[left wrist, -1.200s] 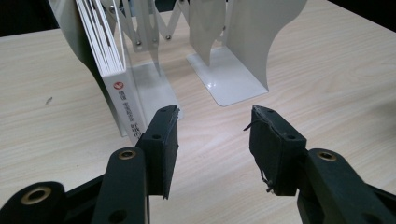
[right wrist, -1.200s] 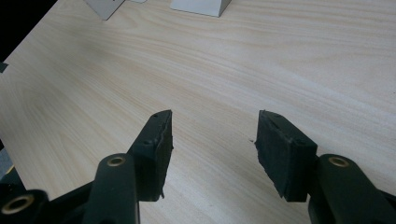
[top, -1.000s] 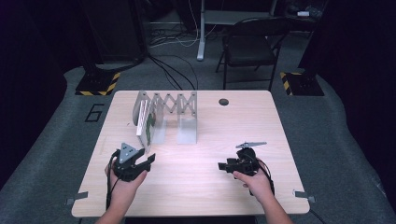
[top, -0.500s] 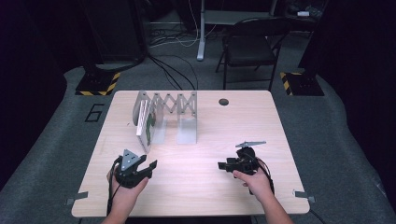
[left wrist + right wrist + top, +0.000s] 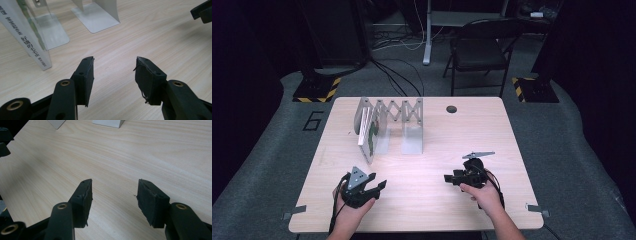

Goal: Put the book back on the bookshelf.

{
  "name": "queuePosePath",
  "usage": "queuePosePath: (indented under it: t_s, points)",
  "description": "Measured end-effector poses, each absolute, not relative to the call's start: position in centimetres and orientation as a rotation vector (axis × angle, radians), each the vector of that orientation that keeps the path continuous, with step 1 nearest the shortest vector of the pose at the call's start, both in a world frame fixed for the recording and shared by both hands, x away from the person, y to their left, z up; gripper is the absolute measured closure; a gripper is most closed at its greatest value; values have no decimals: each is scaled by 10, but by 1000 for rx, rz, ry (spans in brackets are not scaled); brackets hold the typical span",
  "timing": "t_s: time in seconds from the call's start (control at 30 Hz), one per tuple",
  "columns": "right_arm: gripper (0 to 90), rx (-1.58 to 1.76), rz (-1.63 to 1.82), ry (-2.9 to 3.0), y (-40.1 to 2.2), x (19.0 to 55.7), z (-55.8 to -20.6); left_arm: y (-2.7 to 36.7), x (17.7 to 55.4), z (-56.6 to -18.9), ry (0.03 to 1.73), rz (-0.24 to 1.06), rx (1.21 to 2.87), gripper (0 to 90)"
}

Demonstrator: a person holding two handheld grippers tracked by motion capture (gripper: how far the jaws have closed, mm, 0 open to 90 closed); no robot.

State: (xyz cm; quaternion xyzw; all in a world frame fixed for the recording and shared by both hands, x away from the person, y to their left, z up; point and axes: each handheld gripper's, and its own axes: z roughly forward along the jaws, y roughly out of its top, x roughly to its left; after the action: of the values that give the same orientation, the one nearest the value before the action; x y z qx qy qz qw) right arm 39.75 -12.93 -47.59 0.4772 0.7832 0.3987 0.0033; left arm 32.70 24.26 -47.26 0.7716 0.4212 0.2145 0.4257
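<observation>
A metal accordion book rack (image 5: 399,107) stands at the back left of the wooden table (image 5: 472,135). One white book (image 5: 371,135) with a green cover stands upright in its left end. In the left gripper view the book (image 5: 27,35) shows its printed spine at the left, with a rack foot plate (image 5: 97,15) beyond. My left gripper (image 5: 379,186) (image 5: 113,61) is low over the table in front of the book, open with nothing between its pads. My right gripper (image 5: 448,178) (image 5: 113,182) rests near the front right, pointing left, open and holding nothing.
A dark round hole (image 5: 452,109) sits in the table behind the rack. A folding chair (image 5: 477,50) and cables lie beyond the far edge. The other gripper's tips show at the top right (image 5: 202,11) and top left (image 5: 3,140) of the gripper views.
My left gripper has sunk a little and come slightly toward the front edge. The right gripper and the book have not moved.
</observation>
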Motion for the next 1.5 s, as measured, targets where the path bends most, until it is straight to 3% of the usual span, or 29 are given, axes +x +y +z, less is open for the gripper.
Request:
queuePosePath:
  t_s: [0.67,1.5]
  points:
    - [459,1430,1181,2471,-128,397,-485,219,335,-502,929,415,2101,463]
    - [457,1414,1148,2477,-126,397,-488,220,336,-499,929,412,2072,458]
